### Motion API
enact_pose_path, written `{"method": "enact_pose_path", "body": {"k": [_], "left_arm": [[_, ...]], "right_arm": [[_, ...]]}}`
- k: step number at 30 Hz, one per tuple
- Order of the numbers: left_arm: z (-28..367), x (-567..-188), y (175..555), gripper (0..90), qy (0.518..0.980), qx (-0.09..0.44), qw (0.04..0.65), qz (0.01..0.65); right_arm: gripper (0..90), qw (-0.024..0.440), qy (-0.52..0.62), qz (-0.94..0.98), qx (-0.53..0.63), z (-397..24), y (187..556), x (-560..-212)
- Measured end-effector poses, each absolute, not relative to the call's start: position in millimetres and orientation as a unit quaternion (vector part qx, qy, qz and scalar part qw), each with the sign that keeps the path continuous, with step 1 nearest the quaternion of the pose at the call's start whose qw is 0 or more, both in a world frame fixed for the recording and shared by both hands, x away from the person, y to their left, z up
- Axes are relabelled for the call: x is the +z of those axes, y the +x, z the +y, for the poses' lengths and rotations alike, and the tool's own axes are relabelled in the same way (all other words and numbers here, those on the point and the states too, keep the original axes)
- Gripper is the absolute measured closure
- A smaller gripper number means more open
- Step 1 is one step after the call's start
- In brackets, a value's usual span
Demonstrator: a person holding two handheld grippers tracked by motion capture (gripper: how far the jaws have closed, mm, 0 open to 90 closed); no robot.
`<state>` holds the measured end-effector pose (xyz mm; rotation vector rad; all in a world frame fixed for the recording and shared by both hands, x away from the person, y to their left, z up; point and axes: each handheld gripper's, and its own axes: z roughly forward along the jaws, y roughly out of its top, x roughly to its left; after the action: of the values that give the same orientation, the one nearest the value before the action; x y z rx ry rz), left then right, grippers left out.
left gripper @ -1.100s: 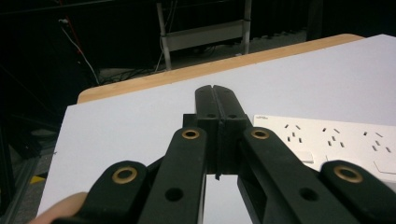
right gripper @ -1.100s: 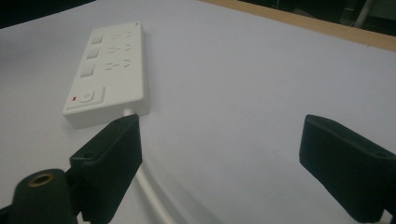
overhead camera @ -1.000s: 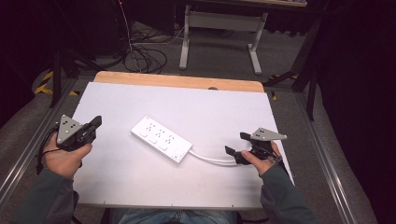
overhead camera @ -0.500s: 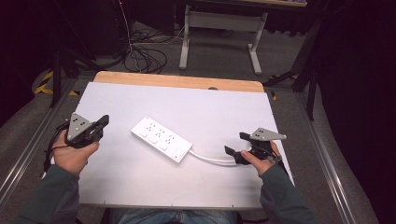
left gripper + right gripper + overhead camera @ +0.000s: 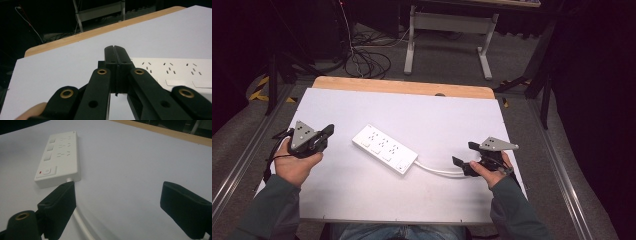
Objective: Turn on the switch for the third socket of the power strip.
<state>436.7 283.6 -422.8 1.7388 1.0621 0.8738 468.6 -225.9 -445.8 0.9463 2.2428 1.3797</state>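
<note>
A white power strip [image 5: 384, 149] lies at an angle in the middle of the white table top [image 5: 362, 210]. Its white cable [image 5: 437, 170] runs right to my right gripper [image 5: 465, 155]. That gripper is open, and in the right gripper view the cable [image 5: 81, 221] passes just beside the left jaw, with the strip [image 5: 60, 157] ahead and bare table in the open gap of the right gripper [image 5: 122, 202]. My left gripper [image 5: 329, 131] is left of the strip, shut and holding nothing. In the left gripper view the left gripper [image 5: 115, 50] points toward the strip [image 5: 175, 72].
A wooden strip [image 5: 402, 87] borders the table's far edge. Beyond it, on the floor, are a metal stand [image 5: 447, 30] and loose black cables [image 5: 367, 60]. Metal rails run along both sides of the table.
My left gripper has moved right and slightly forward, closer to the power strip. The right gripper and the strip have stayed where they were.
</note>
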Motion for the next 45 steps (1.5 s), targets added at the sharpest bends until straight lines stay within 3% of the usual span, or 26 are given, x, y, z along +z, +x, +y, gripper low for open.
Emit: {"method": "enact_pose_path", "body": {"k": [45], "left_arm": [[245.9, -431.9, 460.2, 90.0, 0.748, 0.319, 0.425, 0.398]], "right_arm": [[13.9, 0.171, 0.328, 0.791, 0.487, -225.2, 467.5, -445.2]]}}
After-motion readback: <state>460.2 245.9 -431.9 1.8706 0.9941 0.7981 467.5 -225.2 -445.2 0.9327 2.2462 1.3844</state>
